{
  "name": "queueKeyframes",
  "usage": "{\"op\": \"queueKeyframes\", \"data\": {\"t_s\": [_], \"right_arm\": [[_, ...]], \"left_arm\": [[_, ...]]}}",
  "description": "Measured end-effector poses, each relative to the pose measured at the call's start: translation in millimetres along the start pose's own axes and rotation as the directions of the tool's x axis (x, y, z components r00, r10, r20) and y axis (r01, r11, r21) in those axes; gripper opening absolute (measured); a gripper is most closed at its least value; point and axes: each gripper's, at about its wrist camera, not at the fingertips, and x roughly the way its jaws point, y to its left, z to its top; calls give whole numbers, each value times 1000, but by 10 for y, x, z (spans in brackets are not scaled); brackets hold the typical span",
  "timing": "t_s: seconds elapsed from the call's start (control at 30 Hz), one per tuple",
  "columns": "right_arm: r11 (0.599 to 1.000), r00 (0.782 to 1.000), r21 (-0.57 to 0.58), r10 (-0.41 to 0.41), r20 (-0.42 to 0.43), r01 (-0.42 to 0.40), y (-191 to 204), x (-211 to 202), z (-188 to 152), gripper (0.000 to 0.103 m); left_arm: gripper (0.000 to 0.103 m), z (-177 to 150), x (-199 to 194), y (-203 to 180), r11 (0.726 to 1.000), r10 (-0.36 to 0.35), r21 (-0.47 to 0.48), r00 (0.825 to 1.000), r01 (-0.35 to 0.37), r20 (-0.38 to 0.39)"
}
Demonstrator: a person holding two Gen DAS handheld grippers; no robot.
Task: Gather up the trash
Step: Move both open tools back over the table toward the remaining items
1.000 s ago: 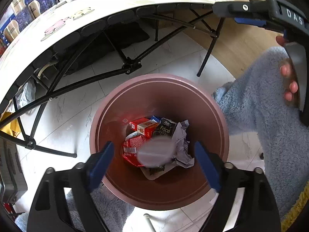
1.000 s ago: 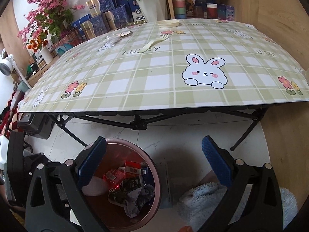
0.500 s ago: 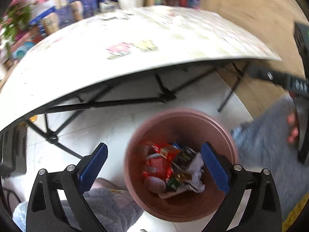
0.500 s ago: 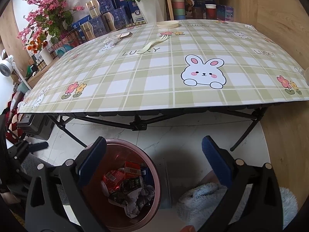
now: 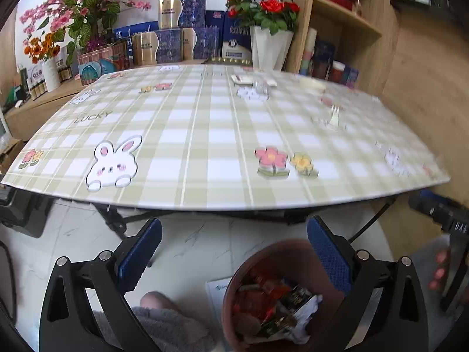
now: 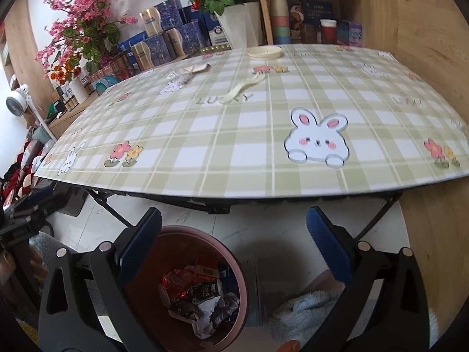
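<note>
Both tools were empty. The left tool (image 5: 234, 252) stood with its fingers spread wide, nothing between them; the right tool (image 6: 234, 246) was likewise spread and holding nothing. Both pointed down and forward over the near edge of the table (image 6: 263, 182). The pink bin (image 6: 234, 264) sat on the white floor in front of the table, under and between the two tools, already holding red wrappers and crumpled paper (image 6: 211, 308). Remaining trash lay on the far half of the table: a pale plastic fork (image 6: 240, 89), long axis running from near-left to far-right in the right wrist view; a crumpled clear wrapper (image 6: 190, 72) beyond it to the left; and a shallow paper dish (image 6: 263, 52) near the far edge. In the left wrist view the fork (image 5: 333, 117) lay to the right of centre and the wrapper (image 5: 255, 83) nearly straight ahead. Judgement: the fork looked the nearest piece, ahead and slightly left of the right tool, so either tool could take it; a pinch across its narrow width seemed most suitable. The near half of the table was bare, giving open room for a reach. The back edge was crowded with boxes and a white vase (image 5: 269, 47).
</note>
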Motion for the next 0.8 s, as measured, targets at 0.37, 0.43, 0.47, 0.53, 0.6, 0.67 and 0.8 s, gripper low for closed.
{"op": "queueKeyframes", "data": {"t_s": [0.37, 0.43, 0.47, 0.53, 0.6, 0.67, 0.8], "right_arm": [[999, 999, -18, 37, 19, -37, -106, -3, 472, 97], [999, 999, 0, 43, 12, -43, -170, 48, 577, 97], [999, 999, 6, 41, 9, -41, -198, 73, 629, 97], [999, 999, 7, 35, 5, -35, -248, 131, 754, 97], [999, 1000, 9, 31, 5, -31, -326, 204, 917, 97], [999, 1000, 21, 24, 9, -24, -409, 271, 1057, 97], [999, 1000, 53, -5, 15, 4, -604, 517, 1437, 97]], "left_arm": [[97, 547, -152, 135, 997, -13, -70, 981, 27, 193], [97, 641, -105, 163, 996, -13, -81, 981, 29, 191], [97, 684, -84, 175, 996, -9, -82, 981, 26, 193], [97, 788, -49, 192, 997, 1, -75, 977, 15, 212], [97, 899, -7, 222, 998, 11, -64, 973, 4, 231], [97, 1031, 75, 248, 999, 14, -54, 974, -2, 225], [97, 1241, 241, 347, 998, 5, -60, 978, 8, 210]]}}
